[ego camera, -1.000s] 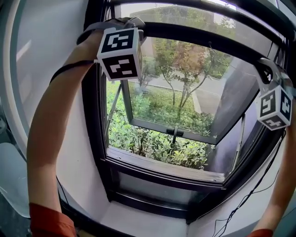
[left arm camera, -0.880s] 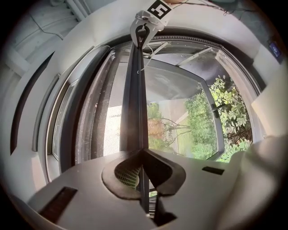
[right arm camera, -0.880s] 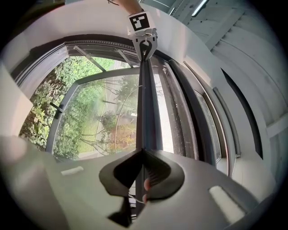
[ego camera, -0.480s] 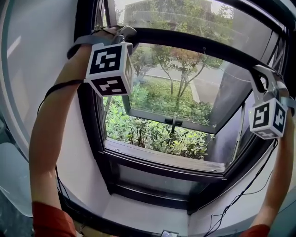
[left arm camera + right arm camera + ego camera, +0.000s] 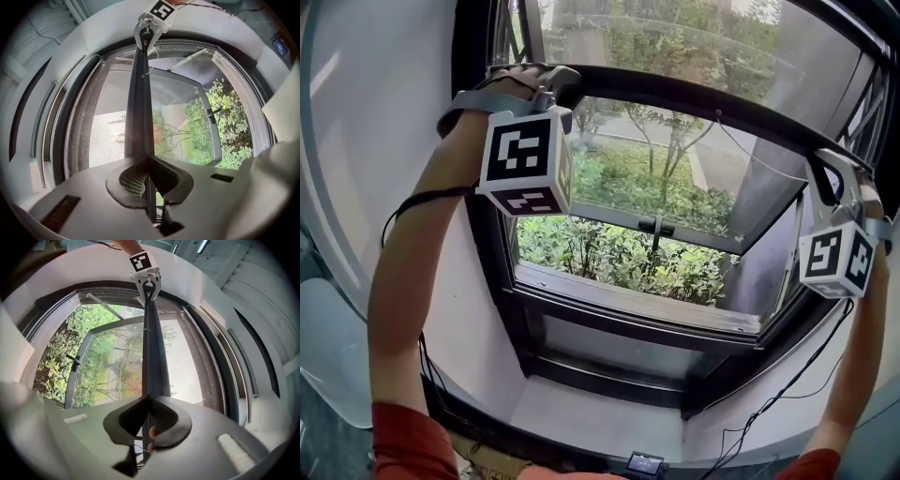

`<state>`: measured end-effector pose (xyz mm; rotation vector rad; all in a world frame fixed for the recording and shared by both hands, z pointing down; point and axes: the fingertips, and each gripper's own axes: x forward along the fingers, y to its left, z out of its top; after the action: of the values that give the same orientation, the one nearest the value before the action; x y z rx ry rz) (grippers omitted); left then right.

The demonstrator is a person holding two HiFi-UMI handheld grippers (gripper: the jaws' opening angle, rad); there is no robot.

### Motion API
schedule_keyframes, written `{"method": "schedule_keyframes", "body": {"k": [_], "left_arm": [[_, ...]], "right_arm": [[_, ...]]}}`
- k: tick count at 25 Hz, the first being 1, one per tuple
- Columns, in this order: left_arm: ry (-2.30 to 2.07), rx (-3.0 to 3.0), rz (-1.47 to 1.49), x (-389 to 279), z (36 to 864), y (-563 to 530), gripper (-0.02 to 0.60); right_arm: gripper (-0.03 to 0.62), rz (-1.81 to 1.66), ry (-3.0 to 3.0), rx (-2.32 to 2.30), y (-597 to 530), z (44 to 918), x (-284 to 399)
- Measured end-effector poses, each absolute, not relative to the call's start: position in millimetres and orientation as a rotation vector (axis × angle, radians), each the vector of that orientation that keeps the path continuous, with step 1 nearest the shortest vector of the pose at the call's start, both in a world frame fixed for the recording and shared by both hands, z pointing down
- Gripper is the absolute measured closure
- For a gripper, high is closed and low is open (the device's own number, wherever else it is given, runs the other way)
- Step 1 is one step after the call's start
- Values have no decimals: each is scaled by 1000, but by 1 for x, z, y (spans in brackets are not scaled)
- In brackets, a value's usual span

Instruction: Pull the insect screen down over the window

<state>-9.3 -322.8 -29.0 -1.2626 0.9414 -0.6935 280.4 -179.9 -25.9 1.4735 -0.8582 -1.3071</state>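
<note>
Two hands draw an insect screen down a window: the left tongs (image 5: 556,86) and the right tongs (image 5: 831,167), each topped by a white cube of black square markers, are clamped shut on the screen's slim, dark, straight bottom bar (image 5: 694,94), one near each end of it. In the left gripper view the pale, smooth jaws of the left tongs (image 5: 149,164) pinch the bar (image 5: 139,103), which runs off to the other pair; the right gripper view shows the same hold from the right tongs (image 5: 149,401). The fine grey mesh (image 5: 675,37) hangs taut above the bar and both tongs. Below them the opening is bare between the heavy black frame (image 5: 487,244) sides, and a glass pane (image 5: 675,217) in a grey metal rim tilts outward beyond the bar, its dark handle (image 5: 654,226) at mid-rail. Leafy green shrubs (image 5: 619,262) fill the ground outside. A smooth white sill (image 5: 600,417) lies far beneath the tongs, and a thin black cable (image 5: 778,412) trails below the right pair.
</note>
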Motion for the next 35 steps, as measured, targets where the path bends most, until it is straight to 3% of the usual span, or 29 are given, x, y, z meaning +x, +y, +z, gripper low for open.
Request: {"method": "schedule_keyframes", "body": {"k": [35], "left_arm": [[885, -1323, -765, -11, 99, -319, 563]], "right_arm": [[566, -1178, -983, 1487, -177, 104, 280]]}}
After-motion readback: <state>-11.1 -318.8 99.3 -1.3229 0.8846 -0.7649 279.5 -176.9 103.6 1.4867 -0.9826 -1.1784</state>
